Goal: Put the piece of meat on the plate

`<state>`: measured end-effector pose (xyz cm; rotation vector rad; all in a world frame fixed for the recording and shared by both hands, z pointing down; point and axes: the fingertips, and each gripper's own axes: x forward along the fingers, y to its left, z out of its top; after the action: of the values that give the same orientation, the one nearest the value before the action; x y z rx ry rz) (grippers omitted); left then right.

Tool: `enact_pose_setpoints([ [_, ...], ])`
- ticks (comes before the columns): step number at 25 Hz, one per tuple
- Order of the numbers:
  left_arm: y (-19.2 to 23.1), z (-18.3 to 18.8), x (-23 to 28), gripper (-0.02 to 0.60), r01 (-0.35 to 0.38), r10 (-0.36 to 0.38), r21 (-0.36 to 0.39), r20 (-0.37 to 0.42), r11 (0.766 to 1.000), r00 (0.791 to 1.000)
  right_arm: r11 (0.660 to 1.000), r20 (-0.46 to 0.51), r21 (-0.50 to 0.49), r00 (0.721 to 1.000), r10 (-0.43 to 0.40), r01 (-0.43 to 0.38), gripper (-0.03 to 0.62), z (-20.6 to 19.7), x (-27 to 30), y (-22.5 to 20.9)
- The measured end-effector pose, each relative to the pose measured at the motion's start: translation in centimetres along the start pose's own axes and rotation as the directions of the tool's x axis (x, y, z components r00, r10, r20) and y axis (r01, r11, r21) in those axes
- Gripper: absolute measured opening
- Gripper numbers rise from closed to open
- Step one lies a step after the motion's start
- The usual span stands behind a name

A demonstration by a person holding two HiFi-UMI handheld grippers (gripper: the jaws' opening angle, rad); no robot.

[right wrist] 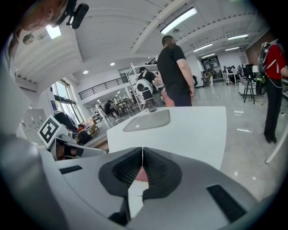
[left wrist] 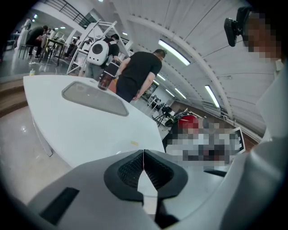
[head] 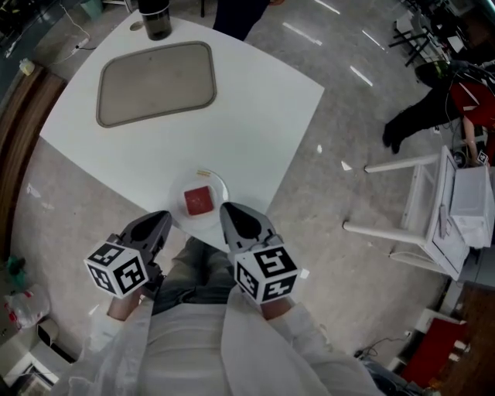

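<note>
1. Meat: one red piece of meat (head: 198,200) is seen lying on the one white plate (head: 219,184), at the near edge of the table (head: 255,116). Judged from this, the placing is already done, or nothing is left to carry.
2. Left gripper (head: 162,220): its jaws are seen pressed together tip to tip, with nothing between them.
3. Right gripper (head: 229,209): its jaws are likewise closed and empty.
4. Key relation: the meat is found just ahead of both claws, in the gap between them. It lies ahead and to the right of the left claw, and ahead and slightly to the left of the right claw. The right claw is judged the nearer; its tip is just beside the plate rim. Neither claw touches meat or plate.
5. Long axis: none is made out, as the piece looks roughly square from above.
6. Count: one piece of meat, one plate, two grippers. Farther ahead of the claws, one grey tray (head: 155,81) and one dark cup (head: 155,17) are noted, well apart from the plate.
</note>
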<state>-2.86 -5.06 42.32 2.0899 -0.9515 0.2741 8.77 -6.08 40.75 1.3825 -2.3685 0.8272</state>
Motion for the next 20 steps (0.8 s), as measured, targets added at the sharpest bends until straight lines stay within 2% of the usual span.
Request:
enact_pose_setpoints([
  [5,1.3,-1.2,0.9,0.011,-0.025,0.025,0.020,-0.048,0.999,0.999,1.000,-0.048,-0.005,0.999,-0.016,0.016,0.015,-1.4,1.3,-1.1],
  [14,3.7,-2.1,2.0,0.012,-0.083,0.081,-0.032,-0.065,0.996,0.995,0.999,-0.133,0.033,0.991,0.006,-0.001,0.017,-4.0,3.2,-2.1],
  [20,5.1,-3.4,2.9,0.012,-0.115,0.109,-0.047,-0.115,0.992,0.987,0.998,-0.196,0.058,0.980,0.027,-0.016,0.017,-5.6,4.3,-3.1],
])
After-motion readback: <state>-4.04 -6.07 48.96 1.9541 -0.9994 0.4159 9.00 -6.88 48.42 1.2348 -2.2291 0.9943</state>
